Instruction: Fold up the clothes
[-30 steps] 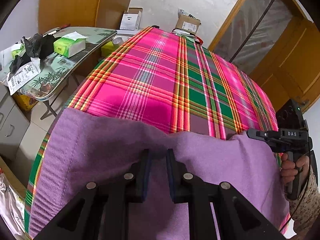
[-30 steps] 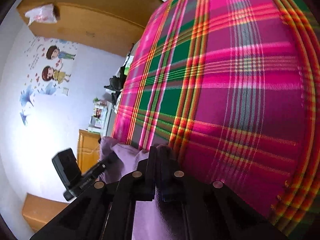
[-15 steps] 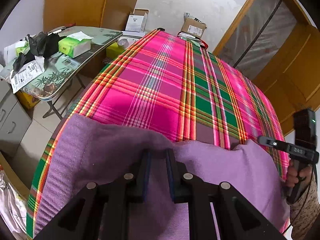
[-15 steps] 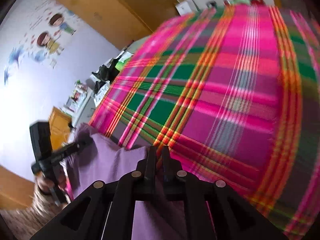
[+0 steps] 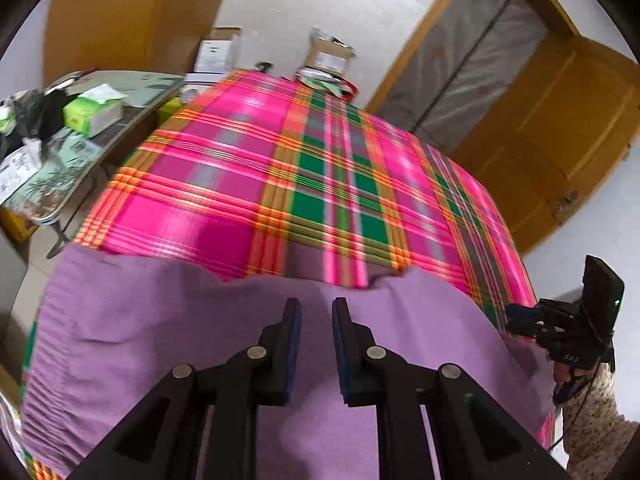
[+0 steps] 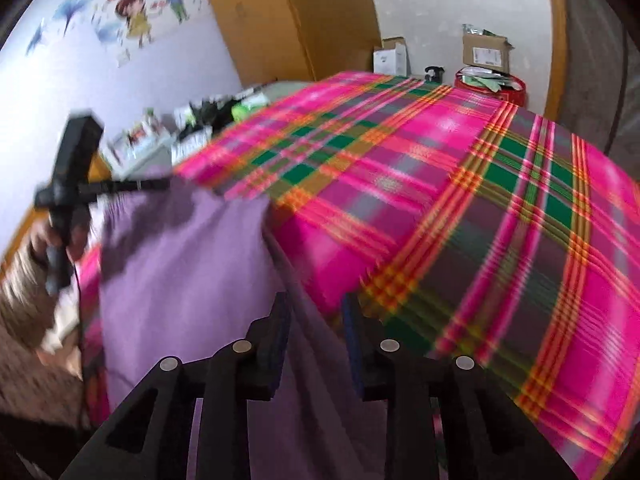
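A purple garment [image 5: 160, 320] lies spread on the near end of a bed covered in pink and green plaid [image 5: 320, 184]. My left gripper [image 5: 316, 308] hovers over the garment's far edge, its fingers apart and nothing between them. At the garment's right corner, the right gripper [image 5: 514, 314] shows in the same view, held by a hand. In the right wrist view, my right gripper [image 6: 316, 300] is open, and the edge of the purple garment [image 6: 180, 260] runs between its fingers. The left gripper [image 6: 166, 184] shows at the garment's far corner.
A side table [image 5: 80, 132] with tissue packs and clutter stands left of the bed. Cardboard boxes [image 5: 328, 56] sit past the bed's far end, and a wooden door [image 5: 540, 140] is at the right. A patterned sleeve [image 5: 588, 412] is at the lower right.
Both grippers were shut on the garment's far edge and have opened. The garment's edge now lies flat on the bed, and the right wrist view has swung round.
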Tool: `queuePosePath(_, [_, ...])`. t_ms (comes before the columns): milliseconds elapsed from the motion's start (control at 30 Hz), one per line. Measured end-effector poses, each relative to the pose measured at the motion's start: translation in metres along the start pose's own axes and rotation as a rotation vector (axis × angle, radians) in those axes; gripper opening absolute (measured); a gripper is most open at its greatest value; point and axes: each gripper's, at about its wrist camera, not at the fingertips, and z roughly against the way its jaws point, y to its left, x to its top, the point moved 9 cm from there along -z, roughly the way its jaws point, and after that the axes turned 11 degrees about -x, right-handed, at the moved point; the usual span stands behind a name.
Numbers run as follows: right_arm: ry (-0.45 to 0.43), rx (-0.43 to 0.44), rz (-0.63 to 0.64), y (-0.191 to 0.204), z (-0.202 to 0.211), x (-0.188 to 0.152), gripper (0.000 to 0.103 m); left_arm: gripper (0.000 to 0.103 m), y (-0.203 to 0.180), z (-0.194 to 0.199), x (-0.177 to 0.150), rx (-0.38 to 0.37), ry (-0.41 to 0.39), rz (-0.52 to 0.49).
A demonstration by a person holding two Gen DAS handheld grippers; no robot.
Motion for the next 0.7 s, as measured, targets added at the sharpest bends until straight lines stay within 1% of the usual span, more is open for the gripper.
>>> queuePosePath(133, [0.020,-0.044,0.051,0.000,0.003,-0.021,0.027,0.016,-0.025,-0.014,-0.005,-0.055,0.036,-0.040])
queuePosePath(233, [0.035,-0.075,0.089,0.000,0.005,-0.035,0.027,0.016,-0.038,-0.025,-0.010,-0.077,0.064,-0.056])
queuePosePath(300, [0.046,-0.088,0.106,0.002,0.001,-0.038,0.027,0.016,-0.044,-0.033,-0.014,-0.084,0.086,-0.066])
queuePosePath(333, [0.044,-0.096,0.116,0.003,0.000,-0.039,0.025,0.016,-0.046,-0.035,-0.015,-0.081,0.092,-0.068])
queuePosePath(367, [0.040,-0.095,0.125,0.005,0.000,-0.038,0.014,0.016,-0.048,-0.037,-0.016,-0.080,0.096,-0.070])
queuePosePath(400, [0.036,-0.094,0.133,0.007,0.000,-0.038,0.009,0.016,-0.048,-0.038,-0.017,-0.081,0.098,-0.068])
queuePosePath(467, [0.033,-0.092,0.140,0.010,0.001,-0.039,0.003,0.016,-0.046,-0.040,-0.015,-0.078,0.101,-0.059])
queuePosePath(500, [0.032,-0.093,0.140,0.010,0.002,-0.039,0.003,0.016,-0.044,-0.041,-0.015,-0.074,0.102,-0.056])
queuePosePath(567, [0.003,-0.087,0.113,0.007,0.007,-0.036,0.003,0.016,-0.041,-0.041,-0.016,-0.064,0.105,-0.050])
queuePosePath(633, [-0.036,-0.105,0.031,-0.010,0.016,-0.028,0.003,0.016,-0.037,-0.042,-0.018,-0.051,0.106,-0.043])
queuePosePath(700, [-0.042,-0.107,-0.006,-0.018,0.020,-0.029,0.003,0.016,-0.032,-0.042,-0.019,-0.042,0.106,-0.029])
